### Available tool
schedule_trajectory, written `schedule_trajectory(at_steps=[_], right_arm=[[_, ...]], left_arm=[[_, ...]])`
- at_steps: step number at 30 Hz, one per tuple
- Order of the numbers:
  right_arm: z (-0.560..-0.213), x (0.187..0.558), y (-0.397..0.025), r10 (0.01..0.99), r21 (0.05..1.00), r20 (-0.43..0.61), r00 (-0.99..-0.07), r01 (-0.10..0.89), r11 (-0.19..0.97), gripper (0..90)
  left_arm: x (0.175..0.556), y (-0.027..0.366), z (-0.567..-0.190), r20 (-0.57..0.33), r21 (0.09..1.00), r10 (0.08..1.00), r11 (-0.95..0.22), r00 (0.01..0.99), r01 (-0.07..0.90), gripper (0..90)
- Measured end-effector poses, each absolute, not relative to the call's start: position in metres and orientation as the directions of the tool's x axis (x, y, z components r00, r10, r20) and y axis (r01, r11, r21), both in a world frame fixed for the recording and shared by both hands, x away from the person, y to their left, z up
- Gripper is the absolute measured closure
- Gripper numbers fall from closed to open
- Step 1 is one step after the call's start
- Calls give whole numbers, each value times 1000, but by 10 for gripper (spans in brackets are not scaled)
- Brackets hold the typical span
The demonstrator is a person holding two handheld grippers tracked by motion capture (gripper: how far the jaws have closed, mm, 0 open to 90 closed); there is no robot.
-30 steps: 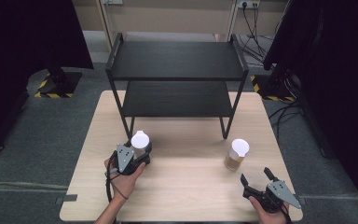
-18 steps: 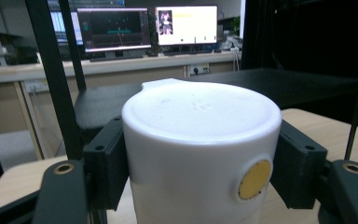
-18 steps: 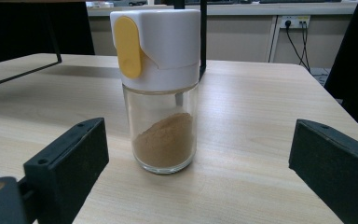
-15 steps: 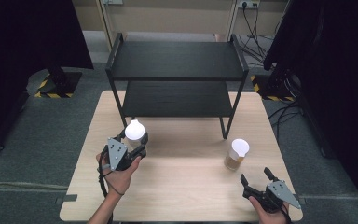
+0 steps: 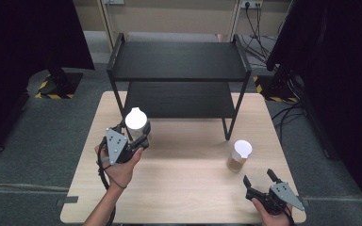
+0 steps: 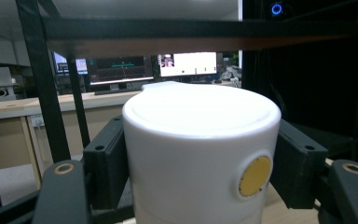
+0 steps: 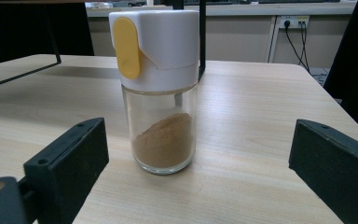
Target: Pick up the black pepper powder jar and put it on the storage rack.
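My right gripper (image 5: 260, 180) rests at the near right table (image 5: 188, 188) corner, jaws wide apart and empty, facing the spice jar (image 7: 160, 93) just ahead. I judge that jar rigid, slick glass, light; best gripped at mid-body. My left gripper (image 5: 136, 139), raised, is clamped on the white-capped jar (image 6: 200, 154) before the black shelf rack (image 5: 179, 61).

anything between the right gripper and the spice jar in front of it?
Nothing. In the right gripper view, bare wooden table separates the open right gripper from the spice jar. The high view shows the same gap.
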State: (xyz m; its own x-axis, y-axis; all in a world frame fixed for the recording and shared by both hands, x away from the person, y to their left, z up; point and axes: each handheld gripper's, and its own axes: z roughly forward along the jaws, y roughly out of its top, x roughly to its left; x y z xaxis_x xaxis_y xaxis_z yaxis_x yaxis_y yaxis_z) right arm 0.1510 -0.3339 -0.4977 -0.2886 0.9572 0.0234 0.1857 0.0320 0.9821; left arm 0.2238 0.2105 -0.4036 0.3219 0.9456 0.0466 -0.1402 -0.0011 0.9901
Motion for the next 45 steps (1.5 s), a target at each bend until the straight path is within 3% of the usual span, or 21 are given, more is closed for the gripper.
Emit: schedule_trajectory(at_steps=[45], right_arm=[[-498,151,-333,958,983,22,-286,183,32,50]], left_arm=[[247,201,-326,47,959,967,27,251,-282,311]])
